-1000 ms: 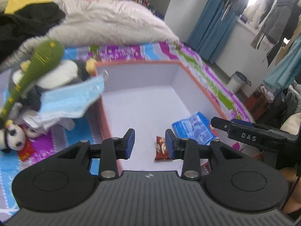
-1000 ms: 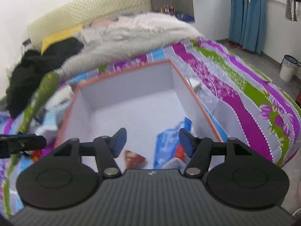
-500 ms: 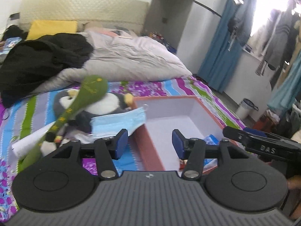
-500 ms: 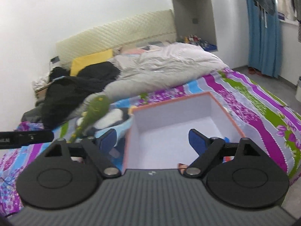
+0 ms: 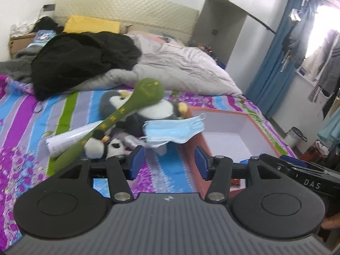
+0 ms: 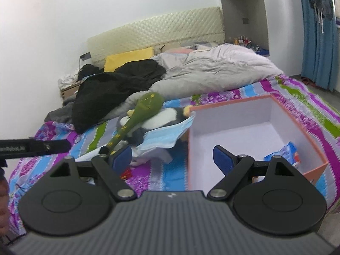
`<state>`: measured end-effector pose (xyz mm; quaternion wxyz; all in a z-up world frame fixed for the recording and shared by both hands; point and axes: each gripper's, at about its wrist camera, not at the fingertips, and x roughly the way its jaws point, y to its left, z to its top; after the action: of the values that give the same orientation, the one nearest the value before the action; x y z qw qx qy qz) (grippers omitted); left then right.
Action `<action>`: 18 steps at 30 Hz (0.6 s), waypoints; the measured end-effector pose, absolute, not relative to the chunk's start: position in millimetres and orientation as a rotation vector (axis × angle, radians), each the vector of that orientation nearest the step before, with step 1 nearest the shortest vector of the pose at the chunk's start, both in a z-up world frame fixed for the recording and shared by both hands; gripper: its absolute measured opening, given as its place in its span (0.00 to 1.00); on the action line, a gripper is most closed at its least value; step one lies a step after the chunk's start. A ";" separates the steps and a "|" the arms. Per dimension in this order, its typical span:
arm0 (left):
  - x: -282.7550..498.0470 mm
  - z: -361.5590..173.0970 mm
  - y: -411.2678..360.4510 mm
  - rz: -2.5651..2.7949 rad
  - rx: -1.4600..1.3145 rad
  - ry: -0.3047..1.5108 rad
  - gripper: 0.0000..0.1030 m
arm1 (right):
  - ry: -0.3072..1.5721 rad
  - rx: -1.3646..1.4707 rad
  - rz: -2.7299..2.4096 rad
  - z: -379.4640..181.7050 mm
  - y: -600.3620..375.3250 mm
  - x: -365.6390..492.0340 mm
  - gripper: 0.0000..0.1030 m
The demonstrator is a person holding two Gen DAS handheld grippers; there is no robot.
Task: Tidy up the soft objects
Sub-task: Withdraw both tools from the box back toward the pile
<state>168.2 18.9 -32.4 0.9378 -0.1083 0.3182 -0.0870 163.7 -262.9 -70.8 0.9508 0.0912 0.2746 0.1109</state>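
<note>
Blue-padded and spread wide, your left gripper (image 5: 167, 161) holds nothing; it hangs above the striped bedspread (image 5: 31, 114) with the near wall of the orange-rimmed box (image 5: 194, 148) showing between its fingers. Your right gripper (image 6: 173, 159) is parted wider, also with nothing in it, and it looks across the box's left wall (image 6: 191, 148) toward the pile of soft things.

That pile lies on the bedspread just left of the box. A large penguin plush (image 5: 157, 110) lies at its middle, and a long green plush club (image 5: 127, 108) with yellow characters leans across it, head up toward the duvet. A light blue face mask (image 5: 174, 129) drapes over the penguin's near side, its edge reaching the box's corner. A small penguin toy (image 5: 95, 144) and a white rolled tube (image 5: 70, 138) lie at the club's lower end, near your left fingertip (image 5: 136, 161).

Inside the box, which has a white lining, you can see a blue packet (image 6: 284, 150) against the right wall in the right wrist view.

Farther up the bed lie a grey duvet (image 5: 180, 72), a heap of black clothing (image 5: 85, 57) and a yellow pillow (image 5: 91, 25) against the quilted headboard (image 5: 127, 6). Blue curtains (image 5: 274, 68) hang on the right.
</note>
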 end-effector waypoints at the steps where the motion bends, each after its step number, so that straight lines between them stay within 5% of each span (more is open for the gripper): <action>1: 164.8 -34.8 22.6 -0.174 -0.226 0.652 0.57 | 0.564 0.184 0.229 -72.8 -259.3 162.5 0.83; 18: 101.1 -82.1 53.7 -0.050 -0.291 0.710 0.57 | 0.667 0.117 0.320 -116.7 -212.4 122.7 0.83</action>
<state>101.1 53.7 -82.1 0.9269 -0.1421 0.3464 -0.0245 122.7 -212.4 -116.7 0.9306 0.0573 0.3259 0.1563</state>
